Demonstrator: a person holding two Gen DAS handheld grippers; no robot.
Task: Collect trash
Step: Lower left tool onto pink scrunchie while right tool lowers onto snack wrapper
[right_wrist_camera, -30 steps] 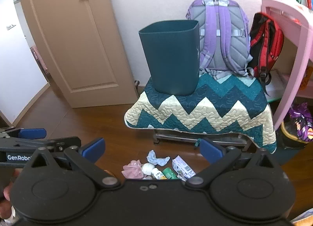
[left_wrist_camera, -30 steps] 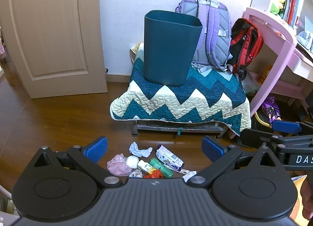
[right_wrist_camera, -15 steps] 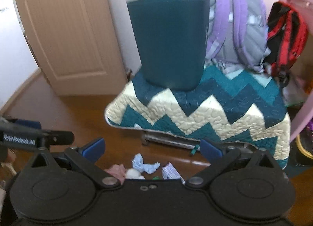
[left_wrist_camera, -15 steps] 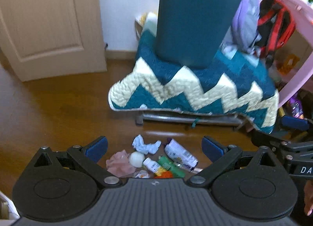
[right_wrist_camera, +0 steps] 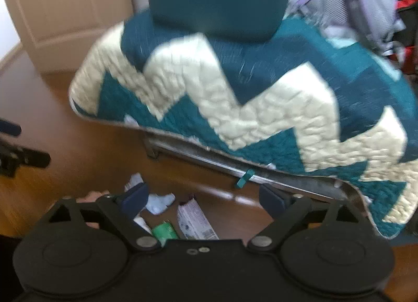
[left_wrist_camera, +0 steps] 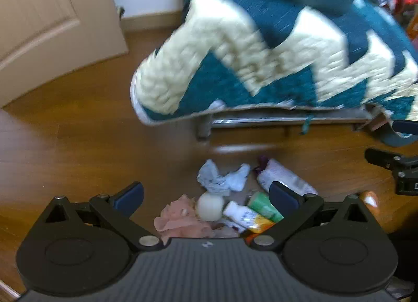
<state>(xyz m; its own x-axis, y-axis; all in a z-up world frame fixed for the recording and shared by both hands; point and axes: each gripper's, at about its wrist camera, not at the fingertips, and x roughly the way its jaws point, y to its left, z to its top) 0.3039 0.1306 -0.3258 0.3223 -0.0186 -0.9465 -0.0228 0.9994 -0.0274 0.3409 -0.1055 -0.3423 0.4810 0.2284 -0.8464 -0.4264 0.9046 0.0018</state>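
Left tongs [left_wrist_camera: 206, 196] wide and empty above a trash pile [left_wrist_camera: 230, 202] on the wooden floor [left_wrist_camera: 78, 140]. Right tongs [right_wrist_camera: 203, 198], just been closing, wide and empty.

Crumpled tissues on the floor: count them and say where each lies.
2. A pale blue tissue lies at the far edge of the pile, toward the quilt; a pink tissue lies nearer, left of the white ball. Others may be hidden behind the gripper body.
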